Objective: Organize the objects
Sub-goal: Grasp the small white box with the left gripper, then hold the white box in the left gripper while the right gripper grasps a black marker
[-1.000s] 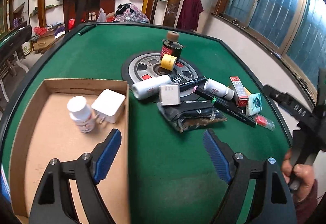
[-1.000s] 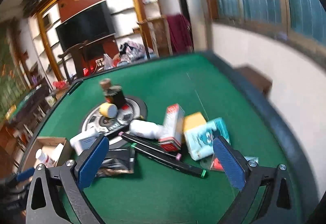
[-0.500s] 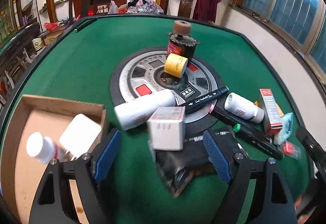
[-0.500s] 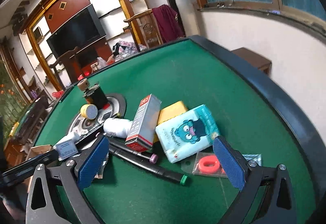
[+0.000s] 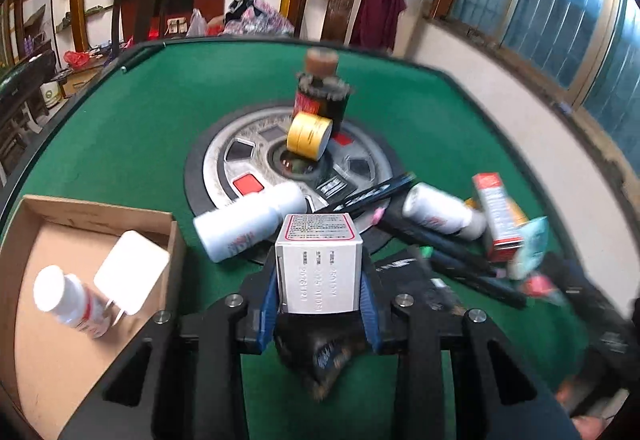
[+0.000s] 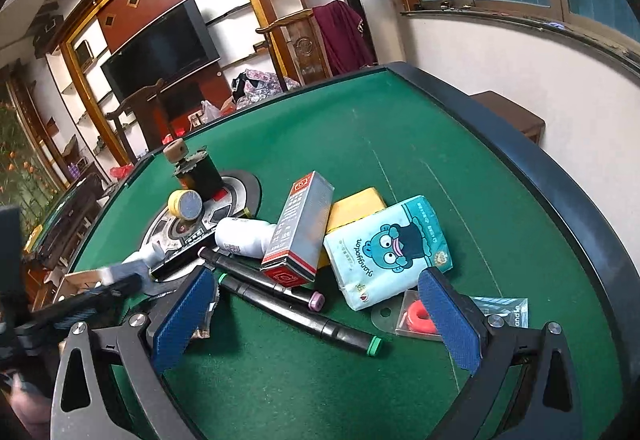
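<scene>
My left gripper is shut on a small white carton with a red-framed top, over a black pouch. A cardboard box at the left holds a white pill bottle and a white charger. My right gripper is open and empty above two black markers, next to a blue tissue pack, a red-and-grey carton and a bagged red ring. A white bottle lies by the round centre panel.
A yellow tape roll and a dark corked bottle stand on the centre panel. Another white bottle and a yellow pad lie in the pile. The table's dark raised rim runs along the right.
My left gripper has moved forward and shut on the white carton, which now sits between its pads. My right gripper has moved closer to the markers and tissue pack, still open.
</scene>
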The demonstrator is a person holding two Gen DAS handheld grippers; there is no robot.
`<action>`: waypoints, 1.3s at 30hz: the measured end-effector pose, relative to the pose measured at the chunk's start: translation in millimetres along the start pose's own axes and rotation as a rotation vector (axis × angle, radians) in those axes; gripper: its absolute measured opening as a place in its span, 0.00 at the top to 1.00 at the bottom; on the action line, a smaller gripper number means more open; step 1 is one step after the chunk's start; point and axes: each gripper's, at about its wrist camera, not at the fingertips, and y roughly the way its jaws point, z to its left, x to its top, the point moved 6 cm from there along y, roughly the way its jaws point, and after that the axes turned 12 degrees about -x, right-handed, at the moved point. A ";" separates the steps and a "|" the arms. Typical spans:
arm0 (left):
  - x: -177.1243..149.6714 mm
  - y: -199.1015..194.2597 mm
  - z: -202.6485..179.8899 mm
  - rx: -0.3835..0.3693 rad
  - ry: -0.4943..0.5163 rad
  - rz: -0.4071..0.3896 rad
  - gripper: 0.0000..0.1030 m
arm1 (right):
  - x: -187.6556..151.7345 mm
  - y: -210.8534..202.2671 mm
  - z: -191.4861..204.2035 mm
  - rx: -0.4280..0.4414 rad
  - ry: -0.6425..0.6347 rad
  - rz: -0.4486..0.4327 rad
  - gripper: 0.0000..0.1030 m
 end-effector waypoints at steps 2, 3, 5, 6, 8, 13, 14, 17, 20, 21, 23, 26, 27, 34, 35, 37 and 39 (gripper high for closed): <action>-2.8 -28.9 -1.5 -0.032 -0.014 -0.042 0.67 | -0.6 0.1 1.8 0.003 -0.009 -0.001 0.00; -3.9 -37.8 -1.6 -0.044 -0.020 -0.054 0.67 | -1.4 0.4 2.8 0.003 -0.014 -0.001 0.00; -11.3 -64.5 1.0 -0.068 -0.036 -0.091 0.67 | -2.8 0.8 5.3 0.006 -0.022 0.002 0.00; -15.1 -74.2 3.4 -0.072 -0.043 -0.104 0.67 | -3.5 0.7 8.0 0.012 -0.030 0.002 0.00; -27.1 -96.4 11.9 -0.074 -0.063 -0.125 0.67 | -3.2 -0.7 12.8 0.031 -0.039 0.003 0.00; -50.6 -125.1 32.6 -0.073 -0.110 -0.155 0.67 | 9.7 -15.7 32.8 0.084 -0.089 -0.006 0.00; -52.8 -128.4 34.7 -0.073 -0.112 -0.160 0.67 | 14.1 -17.1 32.6 0.085 -0.084 -0.007 0.00; -61.7 -137.0 38.0 -0.047 -0.083 -0.182 0.67 | 35.1 -16.2 32.1 0.084 -0.093 0.013 0.00; -67.0 -141.6 39.2 -0.070 -0.087 -0.188 0.67 | 45.8 -9.1 31.4 0.062 -0.155 0.054 0.00; -69.0 -143.4 39.4 -0.086 -0.093 -0.189 0.67 | 45.6 -4.2 28.0 0.047 -0.179 0.084 0.00; -71.1 -145.4 40.1 -0.104 -0.092 -0.188 0.67 | 40.8 -0.7 19.3 0.030 -0.202 0.114 0.00; -72.6 -144.0 39.8 -0.119 -0.089 -0.182 0.67 | 27.9 1.7 7.5 0.072 -0.203 0.169 0.00; -73.5 -143.1 39.5 -0.126 -0.092 -0.179 0.67 | 22.4 2.6 7.2 0.117 -0.193 0.195 0.00; -76.8 -134.4 33.7 -0.135 -0.086 -0.152 0.67 | -12.3 32.2 31.7 0.256 -0.235 0.337 0.05; -77.3 -134.4 33.3 -0.134 -0.086 -0.151 0.67 | -14.6 37.3 33.8 0.242 -0.246 0.341 0.05; -78.1 -133.9 32.8 -0.132 -0.087 -0.148 0.67 | -18.8 44.9 38.0 0.212 -0.277 0.339 0.09; -79.1 -132.0 32.9 -0.131 -0.088 -0.145 0.67 | -27.2 45.7 45.4 0.228 -0.306 0.366 0.17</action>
